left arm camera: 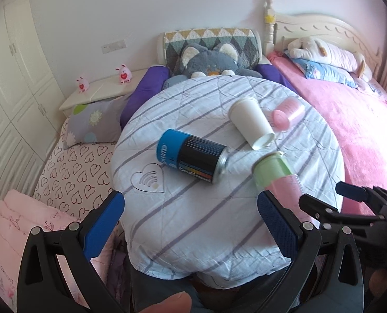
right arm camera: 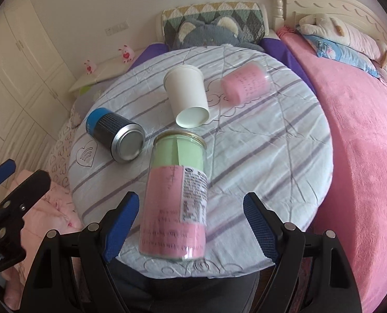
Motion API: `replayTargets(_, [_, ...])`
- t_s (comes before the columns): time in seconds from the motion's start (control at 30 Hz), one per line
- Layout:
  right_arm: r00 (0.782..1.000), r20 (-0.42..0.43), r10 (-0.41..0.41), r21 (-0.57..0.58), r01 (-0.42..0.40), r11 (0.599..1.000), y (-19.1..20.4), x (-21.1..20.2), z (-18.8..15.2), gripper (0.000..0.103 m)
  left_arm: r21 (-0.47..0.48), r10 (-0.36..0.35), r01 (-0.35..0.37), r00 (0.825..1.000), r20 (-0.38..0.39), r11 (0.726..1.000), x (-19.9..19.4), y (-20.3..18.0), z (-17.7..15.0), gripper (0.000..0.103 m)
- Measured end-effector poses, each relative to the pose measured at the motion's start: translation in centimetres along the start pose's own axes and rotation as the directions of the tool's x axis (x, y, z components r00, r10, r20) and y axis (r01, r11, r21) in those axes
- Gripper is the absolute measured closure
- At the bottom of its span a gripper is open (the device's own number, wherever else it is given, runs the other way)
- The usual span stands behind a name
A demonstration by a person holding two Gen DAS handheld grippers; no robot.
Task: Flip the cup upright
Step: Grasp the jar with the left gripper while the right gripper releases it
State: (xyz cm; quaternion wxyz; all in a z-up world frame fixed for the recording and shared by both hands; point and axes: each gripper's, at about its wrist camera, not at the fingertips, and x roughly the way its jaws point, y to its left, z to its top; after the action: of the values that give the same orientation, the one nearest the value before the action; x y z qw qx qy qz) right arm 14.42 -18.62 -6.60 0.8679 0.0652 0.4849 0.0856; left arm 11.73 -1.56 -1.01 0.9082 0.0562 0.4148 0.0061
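Right gripper [right arm camera: 190, 224] jaws wide open astride toppled pink-green cup [right arm camera: 176, 195], long axis pointing away; left gripper [left arm camera: 190, 224] open, empty, farther.

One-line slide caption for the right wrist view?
Open right gripper straddles a lying green-and-pink jar; white paper cup, blue-black can and pink cup also on their sides.

Blue-and-black tin can [left arm camera: 192, 155], lying on its side: white lettering on the blue band, visible part reads "ume"; the start is cut off by the curve of the can. A multicoloured word on the black band near its metal end is blurred and not legible.

Green-and-pink jar [right arm camera: 176, 195]: white label with dense black print, plus lines of print on the pink wrap; all blurred, not legible.

Pink cup [right arm camera: 245, 82]: rows of small print, too small to read.
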Motion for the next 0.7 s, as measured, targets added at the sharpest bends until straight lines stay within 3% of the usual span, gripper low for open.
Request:
replayTargets(0.43, [0.999, 0.049, -0.018, 0.183, 0.008, 0.983, -7.8, -1.7, -3.5, 0.02, 0.096, -0.027, 0.032, 0.998, -0.054, 0.995, 0.2, -6.2, -0.8, 0.0])
replayTargets(0.7, [0.999, 0.036, 0.007, 0.205, -0.014, 0.979, -10.1, -0.7, -3.7, 0.02, 0.04, -0.086, 0.094, 0.982, -0.169, 0.995, 3.4, -8.2, 0.3, 0.0])
